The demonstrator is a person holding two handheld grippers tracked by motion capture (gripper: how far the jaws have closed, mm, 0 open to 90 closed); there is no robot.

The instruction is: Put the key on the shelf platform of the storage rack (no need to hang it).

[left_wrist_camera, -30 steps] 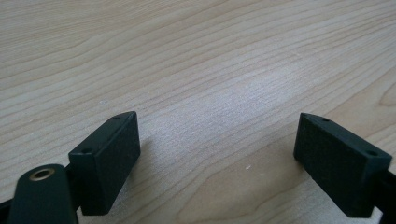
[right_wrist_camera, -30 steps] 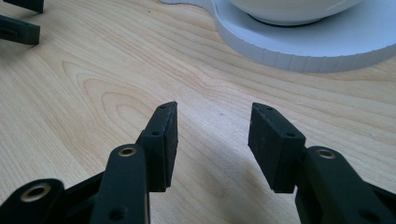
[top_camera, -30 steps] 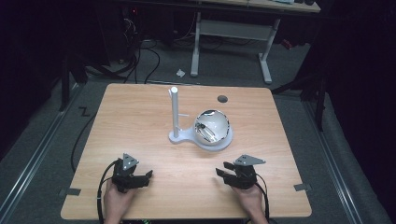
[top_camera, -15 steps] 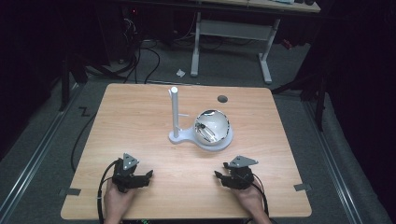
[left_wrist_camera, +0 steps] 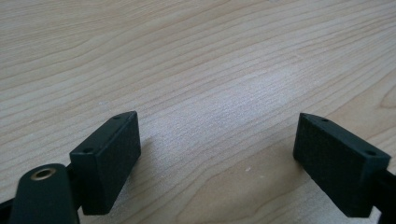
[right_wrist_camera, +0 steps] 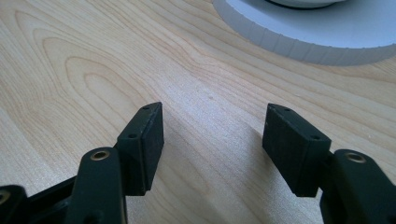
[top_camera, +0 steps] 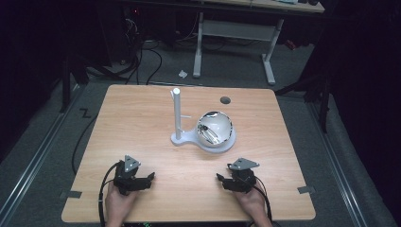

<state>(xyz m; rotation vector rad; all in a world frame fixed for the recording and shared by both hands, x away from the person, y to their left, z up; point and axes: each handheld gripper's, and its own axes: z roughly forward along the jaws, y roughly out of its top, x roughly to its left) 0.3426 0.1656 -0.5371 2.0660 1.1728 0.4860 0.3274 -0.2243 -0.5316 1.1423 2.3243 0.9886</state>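
Right gripper (top_camera: 222,179) rests open on wooden table (top_camera: 142,118), dark room.

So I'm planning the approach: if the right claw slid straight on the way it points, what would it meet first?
Probably the white stand base under the shiny bowl; bare table lies between it and the open right claw, though depth is unclear.

— Is anything in your way ahead?
— Bare table (top_camera: 142,123) lies before both of your grippers. The white stand (top_camera: 182,138), its upright post (top_camera: 177,111) and the shiny bowl (top_camera: 215,129) block the middle; pass either side.
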